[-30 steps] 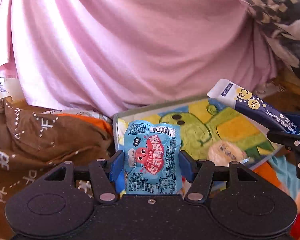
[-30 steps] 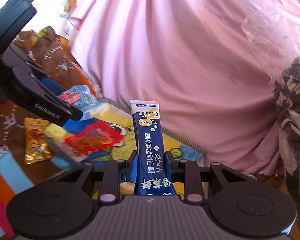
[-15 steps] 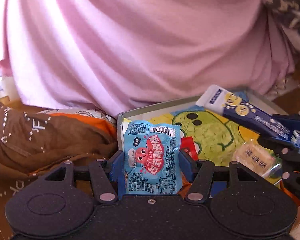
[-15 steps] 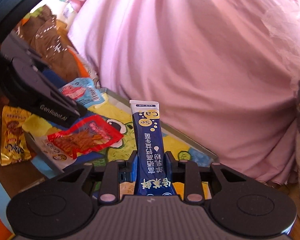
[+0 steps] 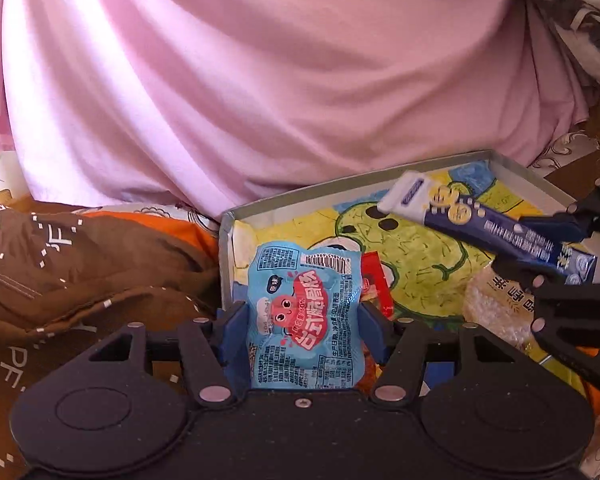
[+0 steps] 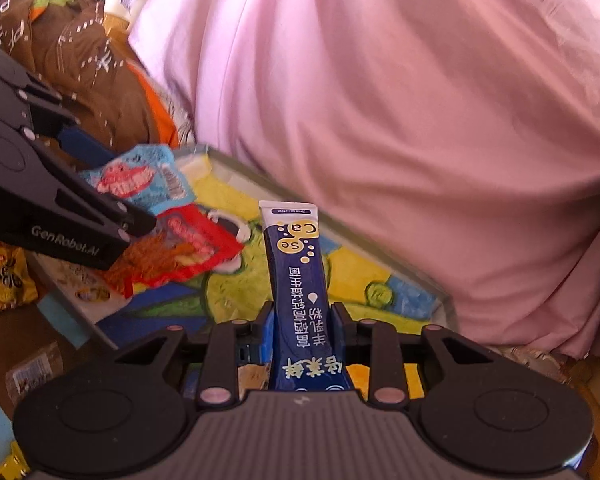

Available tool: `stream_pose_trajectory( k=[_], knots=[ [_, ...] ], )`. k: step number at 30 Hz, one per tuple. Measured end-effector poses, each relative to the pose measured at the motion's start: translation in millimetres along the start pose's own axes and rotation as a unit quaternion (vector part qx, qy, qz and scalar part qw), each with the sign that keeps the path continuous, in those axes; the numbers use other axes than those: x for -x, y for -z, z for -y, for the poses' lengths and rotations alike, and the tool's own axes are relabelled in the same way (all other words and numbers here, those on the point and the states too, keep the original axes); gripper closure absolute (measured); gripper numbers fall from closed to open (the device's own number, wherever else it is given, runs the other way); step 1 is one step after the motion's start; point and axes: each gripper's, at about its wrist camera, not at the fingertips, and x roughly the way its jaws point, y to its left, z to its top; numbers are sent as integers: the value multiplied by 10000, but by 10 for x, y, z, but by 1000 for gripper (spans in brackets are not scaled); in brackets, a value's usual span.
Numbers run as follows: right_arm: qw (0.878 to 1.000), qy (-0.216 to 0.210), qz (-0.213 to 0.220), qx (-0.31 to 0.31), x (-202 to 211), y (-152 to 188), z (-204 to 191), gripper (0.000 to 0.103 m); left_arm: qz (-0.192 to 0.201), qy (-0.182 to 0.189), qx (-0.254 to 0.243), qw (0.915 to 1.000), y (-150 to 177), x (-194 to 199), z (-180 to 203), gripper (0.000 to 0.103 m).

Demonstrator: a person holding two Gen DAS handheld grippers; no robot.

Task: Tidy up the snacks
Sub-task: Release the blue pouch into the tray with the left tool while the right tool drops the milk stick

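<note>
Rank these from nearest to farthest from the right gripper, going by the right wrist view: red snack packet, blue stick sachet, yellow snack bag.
1. Blue stick sachet: clamped in the right gripper.
2. Red snack packet: left, in the tray.
3. Yellow snack bag: far left, outside the tray.

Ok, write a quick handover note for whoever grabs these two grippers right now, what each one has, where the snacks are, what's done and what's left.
Left gripper: shut on the light blue snack packet, held above the near left corner of the frog-print tray.
Right gripper: shut on the dark blue stick sachet, held above the same tray.
Done: a red snack packet and a clear rice-cracker pack already lie in the tray.
Left: release both held items into the tray, then fetch the yellow packet and the small clear packet lying outside it.
</note>
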Motion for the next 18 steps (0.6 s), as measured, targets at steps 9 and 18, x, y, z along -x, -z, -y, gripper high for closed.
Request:
stream_pose_trajectory(
  k=[9,18],
  knots=[
    [9993,63,-302,-217,-54,61,53,46,-436,10,276,9987,71,-80,3,26],
    [9969,345,105,-697,193,114,210,8,-176,-128,929,9954,60,144,-117,8]
  ],
)
